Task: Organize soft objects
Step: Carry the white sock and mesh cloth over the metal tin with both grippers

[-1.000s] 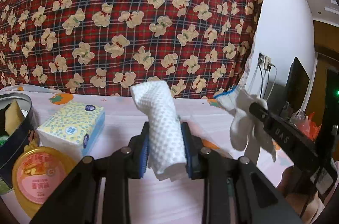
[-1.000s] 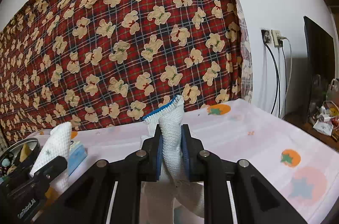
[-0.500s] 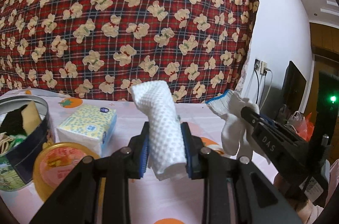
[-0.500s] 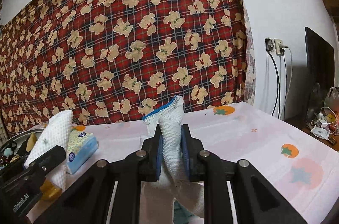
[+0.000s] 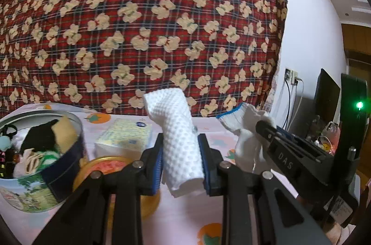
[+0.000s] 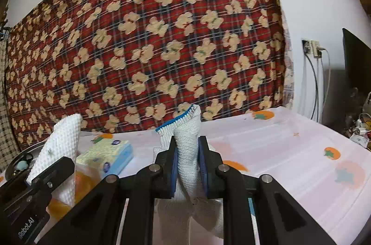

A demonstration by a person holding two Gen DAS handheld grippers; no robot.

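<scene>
My left gripper pinches the waffle cloth, right gripper the knit glove; its dangling fingers could snag the crowded tin.

Waffle-textured white cloth, soft and bumpy. The knitted glove shows a ribbed blue cuff. The round tin gleams, glossy printed metal. Tissue pack in shiny plastic film. Matt cotton sheet over the surface; matt black plastic jaws.

"DAS" on right gripper; "Robot.AI" on left gripper
</scene>
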